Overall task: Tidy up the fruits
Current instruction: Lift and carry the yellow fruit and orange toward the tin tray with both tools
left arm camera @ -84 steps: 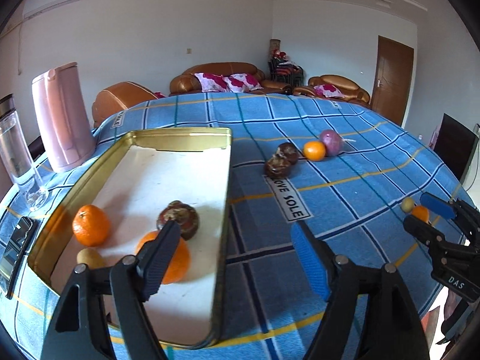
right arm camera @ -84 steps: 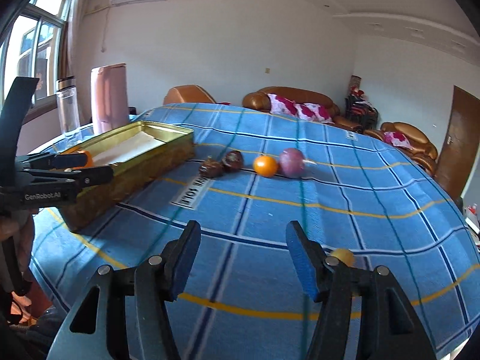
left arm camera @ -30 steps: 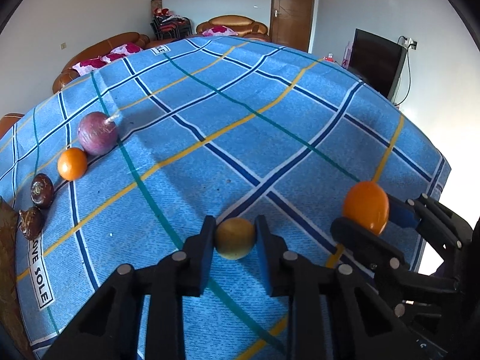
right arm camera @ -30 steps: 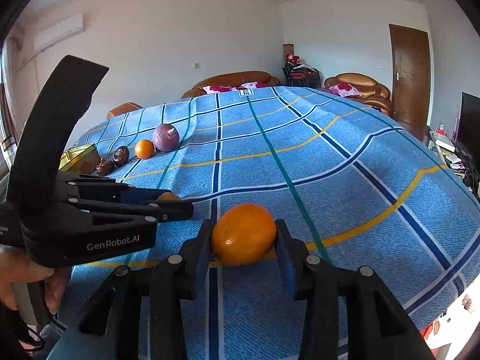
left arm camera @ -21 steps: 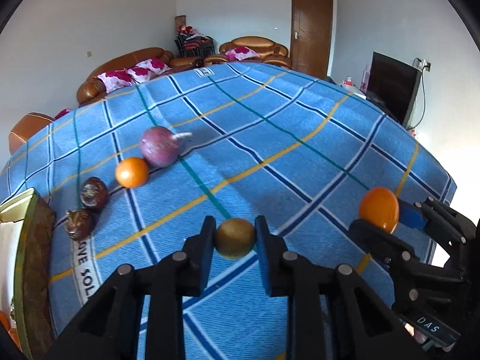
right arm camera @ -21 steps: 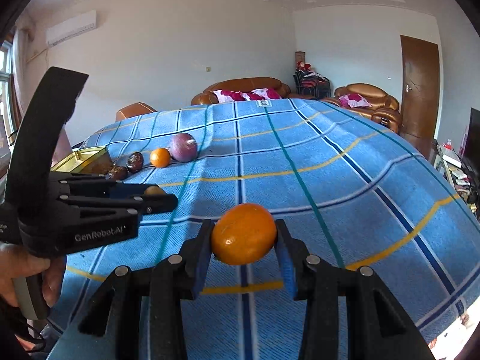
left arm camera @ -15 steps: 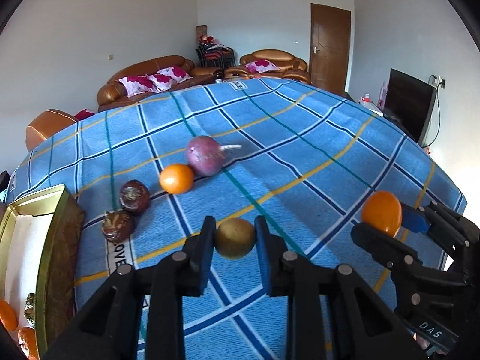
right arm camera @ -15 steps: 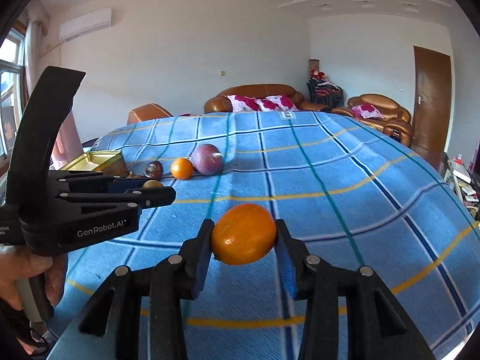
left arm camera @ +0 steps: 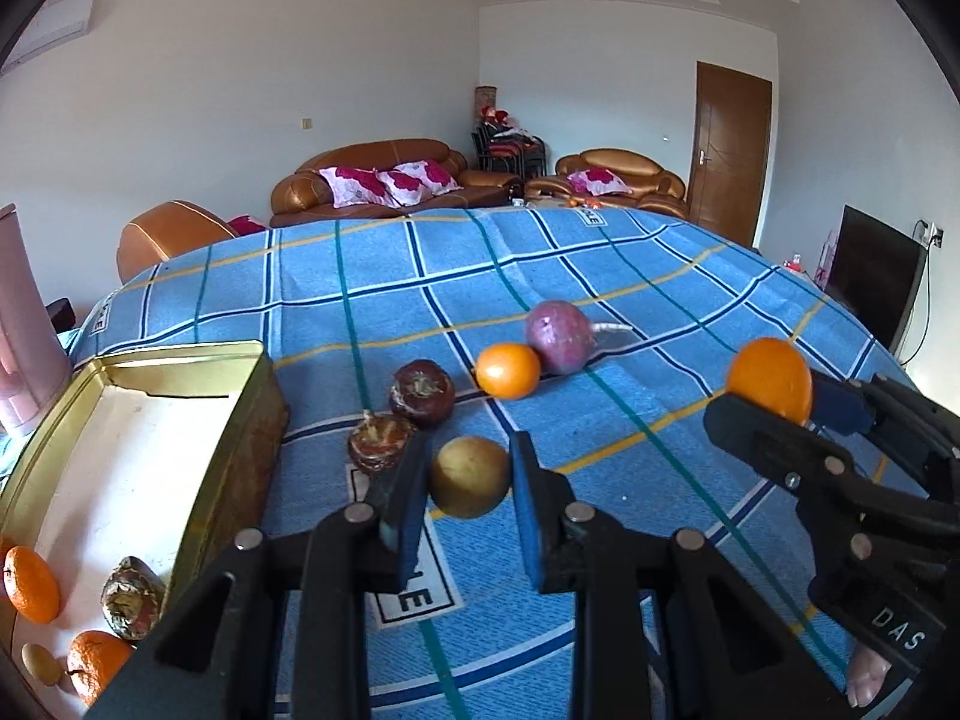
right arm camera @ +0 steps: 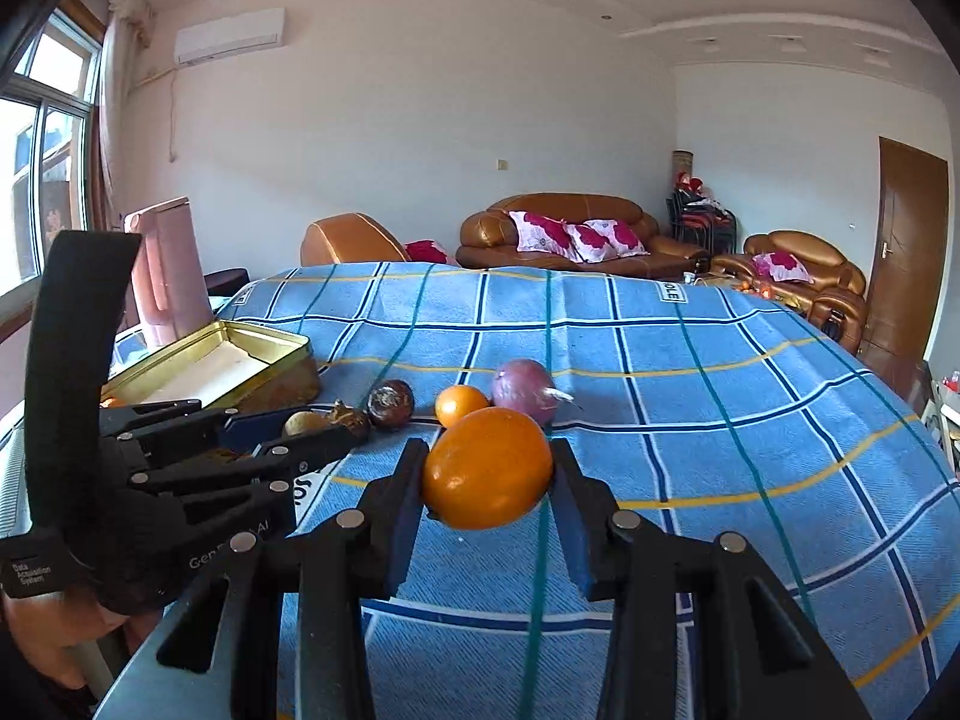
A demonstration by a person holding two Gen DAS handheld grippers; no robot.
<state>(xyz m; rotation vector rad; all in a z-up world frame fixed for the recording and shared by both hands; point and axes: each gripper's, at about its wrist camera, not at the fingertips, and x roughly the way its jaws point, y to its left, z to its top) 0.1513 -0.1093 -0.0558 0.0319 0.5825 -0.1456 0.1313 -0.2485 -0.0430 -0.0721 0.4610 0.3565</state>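
Observation:
My left gripper point(left arm camera: 469, 489) is shut on a small yellow-brown fruit point(left arm camera: 469, 485), held above the blue checked tablecloth just right of the gold tin tray point(left arm camera: 258, 414). My right gripper point(right arm camera: 487, 471) is shut on an orange fruit point(right arm camera: 487, 468) and shows at the right of the left wrist view point(left arm camera: 780, 402). On the cloth lie two dark brown fruits point(left arm camera: 422, 401) point(left arm camera: 381, 443), a small orange point(left arm camera: 507, 370) and a purple fruit point(left arm camera: 558, 337). The tray holds oranges point(left arm camera: 30, 585), a brown fruit point(left arm camera: 132, 597) and a small yellow fruit point(left arm camera: 41, 663).
A pink kettle point(right arm camera: 171, 270) stands behind the tray at the table's left edge. Brown sofas point(left arm camera: 384, 180) and a door point(left arm camera: 729, 150) lie beyond the table. A dark TV point(left arm camera: 870, 276) stands off the right side.
Both grippers shut on their fruits and have swung left, from the table's right edge towards the tray. The tray and the loose fruits have come back into view.

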